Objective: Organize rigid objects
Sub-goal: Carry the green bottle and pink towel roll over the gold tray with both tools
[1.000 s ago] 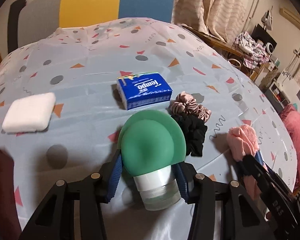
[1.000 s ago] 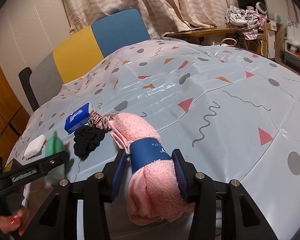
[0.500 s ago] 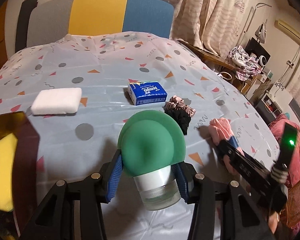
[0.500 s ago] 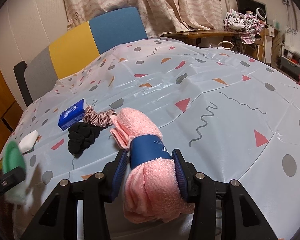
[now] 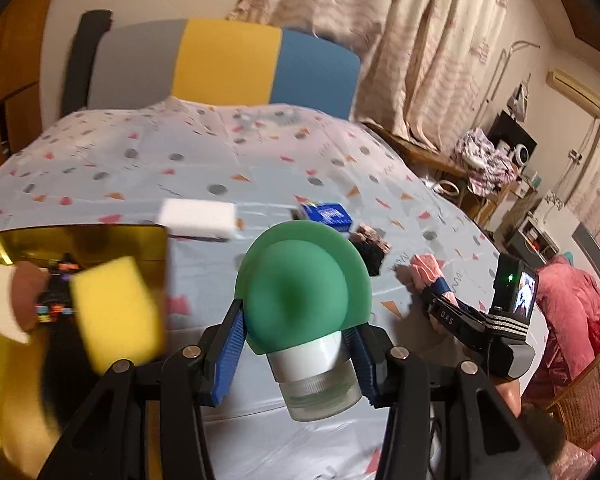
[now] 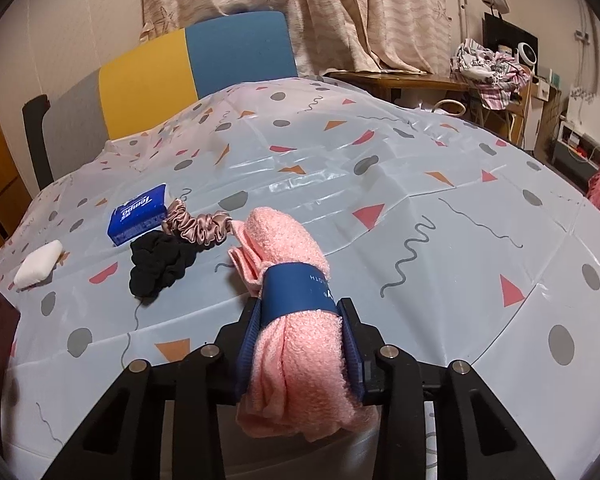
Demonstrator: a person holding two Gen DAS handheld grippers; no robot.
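Note:
My left gripper [image 5: 296,354] is shut on a green-capped clear bottle [image 5: 304,312], held above the table near its front edge. A gold box [image 5: 16,360] with a yellow sponge [image 5: 114,316] inside sits at the left. My right gripper [image 6: 300,340] is shut on a rolled pink towel [image 6: 296,280] with a blue band; it also shows in the left wrist view [image 5: 428,272]. On the table lie a blue Tempo tissue pack [image 6: 138,214], a white sponge [image 6: 38,268], a pink scrunchie [image 6: 198,226] and a black scrunchie [image 6: 160,262].
The table has a patterned plastic cloth [image 6: 380,184]. A grey, yellow and blue chair [image 5: 220,68] stands behind it. Curtains, a side desk [image 6: 400,80] with clothes and a wicker chair [image 5: 580,400] are at the right.
My left gripper has pulled back and to the left with the bottle; the gold box has come into view. My right gripper has stayed near the table's front edge with the towel.

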